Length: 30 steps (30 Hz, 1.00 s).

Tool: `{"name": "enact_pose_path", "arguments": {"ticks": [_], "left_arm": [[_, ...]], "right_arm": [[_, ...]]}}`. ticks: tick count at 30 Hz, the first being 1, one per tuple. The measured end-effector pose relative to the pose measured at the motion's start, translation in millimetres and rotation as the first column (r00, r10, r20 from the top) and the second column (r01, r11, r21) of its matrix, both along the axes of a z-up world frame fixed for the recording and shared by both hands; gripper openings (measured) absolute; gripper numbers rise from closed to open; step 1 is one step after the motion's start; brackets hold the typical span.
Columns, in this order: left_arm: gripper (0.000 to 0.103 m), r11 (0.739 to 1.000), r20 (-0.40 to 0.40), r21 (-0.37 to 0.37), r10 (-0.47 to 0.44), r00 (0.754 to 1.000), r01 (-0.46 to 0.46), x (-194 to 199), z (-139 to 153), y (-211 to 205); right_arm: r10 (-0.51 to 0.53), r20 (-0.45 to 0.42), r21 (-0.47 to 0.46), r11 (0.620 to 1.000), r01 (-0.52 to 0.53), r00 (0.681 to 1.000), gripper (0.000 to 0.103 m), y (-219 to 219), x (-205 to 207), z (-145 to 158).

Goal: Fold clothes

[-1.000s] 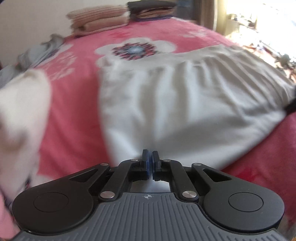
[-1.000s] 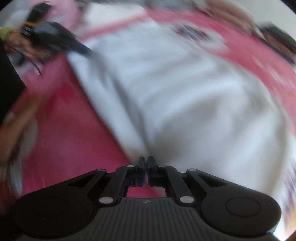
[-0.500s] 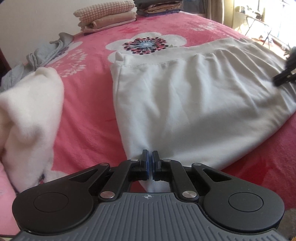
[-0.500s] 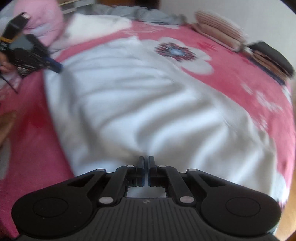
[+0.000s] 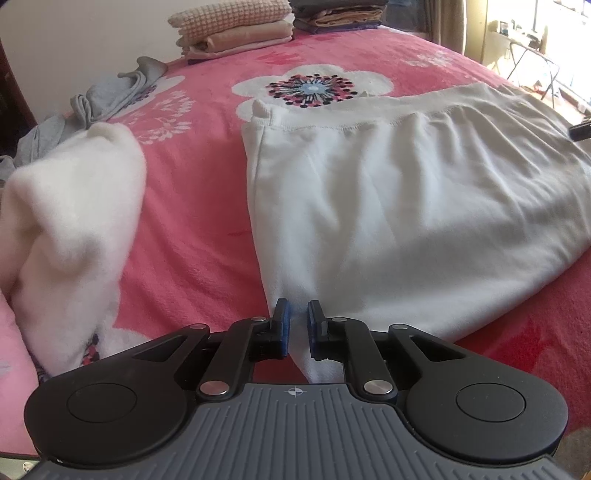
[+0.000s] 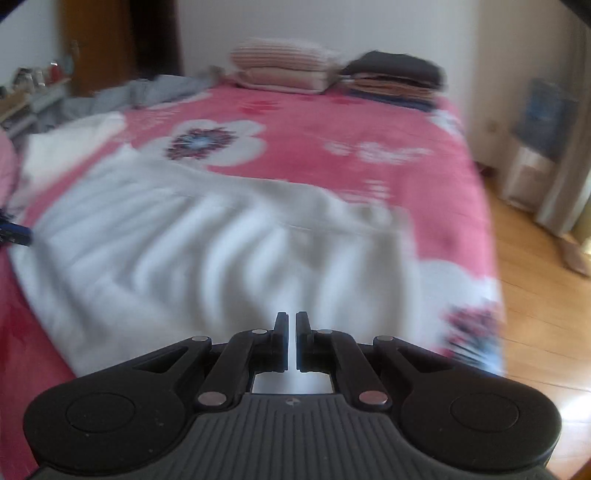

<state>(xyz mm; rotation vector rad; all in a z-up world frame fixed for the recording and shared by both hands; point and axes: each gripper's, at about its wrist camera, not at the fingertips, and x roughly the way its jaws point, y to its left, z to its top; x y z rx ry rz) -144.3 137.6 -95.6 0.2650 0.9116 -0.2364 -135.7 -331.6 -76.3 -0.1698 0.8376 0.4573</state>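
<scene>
- One pink flowered bed under everything, running from the near edge up to the far wall.
- Across the near edge, spread flat and lightly rippled: cream knit garment, with a ribbed band along its far side, its left corner at the left tool and its right end toward the bed's right edge. Looks doubled over, though hard to settle; fits either a fold half made or a piece laid out for the next one.
- Judged soft, limp and fairly thick: light to lift, sure to sag and drag between two holds, neither slippery nor fragile. Best taken at the corners or along a seamed edge, all layers together, and lifted level on both sides to keep the edges matched.
- Near the left edge, just apart from the garment: fluffy white piece, bunched up.
- Farther up the left side: grey clothes in a crumpled heap.
- At the far edge, against the wall: folded stacks, side by side.
- Left gripper: fingers parted a little, blue pads on either side of the garment's near left corner, cloth passing between without being pinched.
- Right gripper: fingers down to a thin slit over the garment's near right part; view blurred, so impossible to tell whether pinching cloth or only hovering above it.
</scene>
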Motion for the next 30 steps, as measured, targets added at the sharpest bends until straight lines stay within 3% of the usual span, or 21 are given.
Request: {"name": "enact_pose_path", "arguments": {"ticks": [3,6,8,11,14,17,18,20,22,24,27,30], "left_arm": [[0.012,0.999,0.018,-0.020,0.038,0.999,-0.038,-3.4,7.4,8.6],[0.012,0.995,0.062,-0.067,0.073,0.995,-0.069,-5.3,24.4,17.5],[0.012,0.995,0.107,-0.090,0.042,0.993,-0.032,-1.4,36.0,12.8],[0.013,0.985,0.134,-0.127,-0.101,0.986,0.118,18.4,40.4,-18.4],[0.013,0.940,0.134,-0.179,-0.269,0.954,0.291,40.8,33.4,-67.5],[0.014,0.894,0.128,-0.214,-0.375,0.918,0.394,55.0,13.6,-111.8],[0.014,0.898,0.109,-0.197,-0.379,0.919,0.394,60.2,2.9,-120.3],[0.014,0.936,0.081,-0.137,-0.315,0.946,0.324,71.9,-12.3,-119.9],[0.014,0.964,0.087,-0.154,-0.205,0.975,0.216,81.8,-14.2,-96.9],[0.014,0.975,0.095,-0.177,-0.118,0.988,0.134,89.4,-8.4,-76.1],[0.013,0.978,0.114,-0.202,-0.030,0.993,0.053,99.1,3.6,-51.8],[0.014,0.969,0.140,-0.192,-0.128,0.982,0.153,105.3,7.4,-68.8]], "right_arm": [[-0.201,-0.006,-0.069,0.977,0.200,0.980,0.002,-22.6,16.1,-23.9],[-0.361,0.050,-0.141,0.920,0.365,0.931,0.003,-49.4,16.5,-16.5],[-0.341,0.075,-0.093,0.933,0.347,0.937,0.003,-48.4,12.3,1.0],[-0.167,0.109,-0.026,0.985,0.171,0.980,0.003,-17.4,10.1,20.0],[0.037,0.044,0.089,0.995,-0.040,0.998,0.003,26.7,21.3,14.8],[0.147,-0.021,0.114,0.983,-0.144,0.989,0.003,61.6,36.8,-5.6],[0.132,-0.026,0.093,0.987,-0.129,0.991,0.003,64.5,39.9,-12.2],[0.063,-0.025,0.052,0.997,-0.062,0.998,0.003,59.7,46.0,-20.3],[-0.054,-0.013,0.035,0.998,0.055,0.998,0.003,38.8,50.2,-18.6],[-0.177,0.006,0.015,0.984,0.177,0.984,0.003,13.9,49.6,-12.1],[-0.097,0.048,0.057,0.994,0.095,0.994,0.003,15.0,44.7,1.2],[-0.019,0.093,0.095,0.995,0.010,0.996,0.003,16.1,39.7,14.5]]}}
